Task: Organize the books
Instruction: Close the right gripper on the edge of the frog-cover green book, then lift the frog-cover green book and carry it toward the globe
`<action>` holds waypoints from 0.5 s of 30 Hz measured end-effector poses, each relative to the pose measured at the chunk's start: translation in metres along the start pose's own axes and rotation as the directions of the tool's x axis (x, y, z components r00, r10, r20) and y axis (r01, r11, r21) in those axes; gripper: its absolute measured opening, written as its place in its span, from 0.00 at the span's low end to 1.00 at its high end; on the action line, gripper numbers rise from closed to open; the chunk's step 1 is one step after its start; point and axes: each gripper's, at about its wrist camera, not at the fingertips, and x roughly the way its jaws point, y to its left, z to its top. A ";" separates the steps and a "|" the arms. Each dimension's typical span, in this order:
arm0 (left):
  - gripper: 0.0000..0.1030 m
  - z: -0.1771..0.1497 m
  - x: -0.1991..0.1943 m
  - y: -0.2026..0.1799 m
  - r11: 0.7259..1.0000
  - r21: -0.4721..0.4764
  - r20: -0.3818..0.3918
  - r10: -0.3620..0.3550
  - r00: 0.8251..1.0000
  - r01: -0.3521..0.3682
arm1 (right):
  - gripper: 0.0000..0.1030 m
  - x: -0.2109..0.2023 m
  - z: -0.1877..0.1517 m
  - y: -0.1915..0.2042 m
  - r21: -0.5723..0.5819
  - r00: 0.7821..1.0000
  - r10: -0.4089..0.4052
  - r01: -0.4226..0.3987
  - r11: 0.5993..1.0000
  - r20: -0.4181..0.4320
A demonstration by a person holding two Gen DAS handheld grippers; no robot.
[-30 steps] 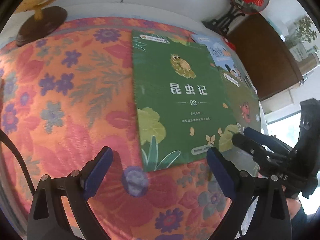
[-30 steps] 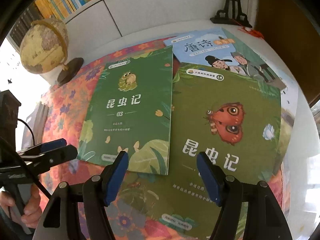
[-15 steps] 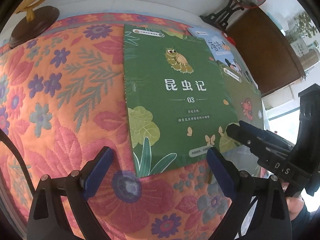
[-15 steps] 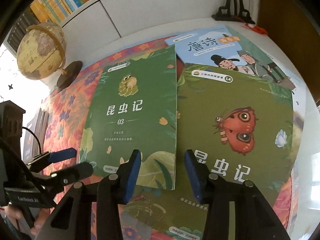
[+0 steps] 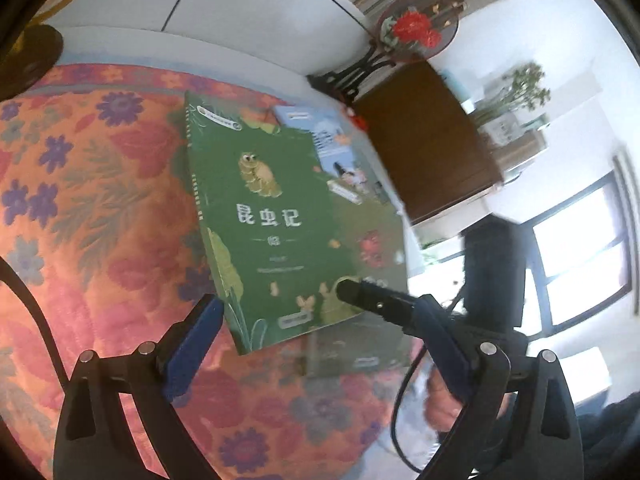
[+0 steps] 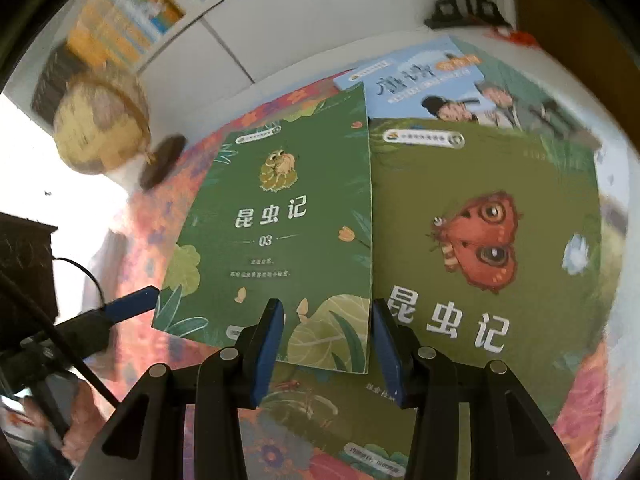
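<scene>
A small green book (image 6: pixel 280 232) with an insect on its cover lies on the floral cloth (image 5: pixel 100 200). Its right edge overlaps a larger green butterfly book (image 6: pixel 500 240). Behind them a pale blue book (image 6: pixel 420 80) sticks out. My right gripper (image 6: pixel 326 312) points down at the small book's near right corner. Its jaws are partly narrowed and straddle that corner, with flat cover showing in the gap. In the left wrist view the right gripper (image 5: pixel 360 292) tip rests over the small green book (image 5: pixel 260 220). My left gripper (image 5: pixel 320 308) hovers open and empty by the near left corner.
A globe (image 6: pixel 100 128) stands at the back left of the cloth. A black stand with a red flower ornament (image 5: pixel 416 28) and a brown cabinet (image 5: pixel 420 140) are at the back right. Shelves of books (image 6: pixel 120 28) line the wall. A person's hand (image 5: pixel 444 404) holds the right gripper.
The right gripper's jaws have narrowed and moved in over the small green book's near right corner. The left wrist view has tilted up and shows more of the room.
</scene>
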 end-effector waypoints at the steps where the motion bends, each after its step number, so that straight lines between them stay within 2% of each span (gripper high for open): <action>1: 0.92 0.002 0.001 0.004 1.000 -0.017 -0.002 -0.009 1.000 0.009 | 0.43 0.000 0.001 -0.005 0.027 1.000 0.025 -0.025 0.999 0.000; 5: 0.92 0.004 0.002 0.016 0.995 -0.084 0.020 -0.052 0.998 0.054 | 0.43 0.000 0.000 -0.007 0.054 0.999 0.052 -0.052 0.997 0.005; 8: 0.92 0.004 0.002 0.024 0.993 -0.112 0.032 -0.046 0.998 0.049 | 0.44 0.001 -0.001 -0.003 0.050 0.999 0.045 -0.045 0.998 0.009; 10: 0.92 0.003 0.005 0.035 0.982 -0.163 0.056 -0.085 0.995 0.093 | 0.45 0.002 -0.003 0.000 0.058 0.999 0.041 -0.042 0.997 0.015; 11: 0.92 0.002 0.002 0.042 0.971 -0.196 0.078 -0.124 0.989 0.137 | 0.45 0.001 -0.002 -0.001 0.063 0.999 0.044 -0.045 0.997 0.018; 13: 0.92 0.002 -0.003 0.053 0.937 -0.258 0.128 -0.209 0.969 0.236 | 0.45 -0.001 -0.001 -0.006 0.074 0.998 0.056 -0.057 0.996 0.019; 14: 0.92 0.003 -0.005 0.053 0.936 -0.259 0.133 -0.210 0.969 0.239 | 0.45 -0.002 0.000 -0.008 0.077 0.998 0.062 -0.063 0.995 0.020; 15: 0.92 0.004 -0.003 0.048 0.956 -0.232 0.114 -0.157 0.981 0.180 | 0.45 -0.002 -0.001 -0.008 0.077 0.998 0.063 -0.065 0.995 0.021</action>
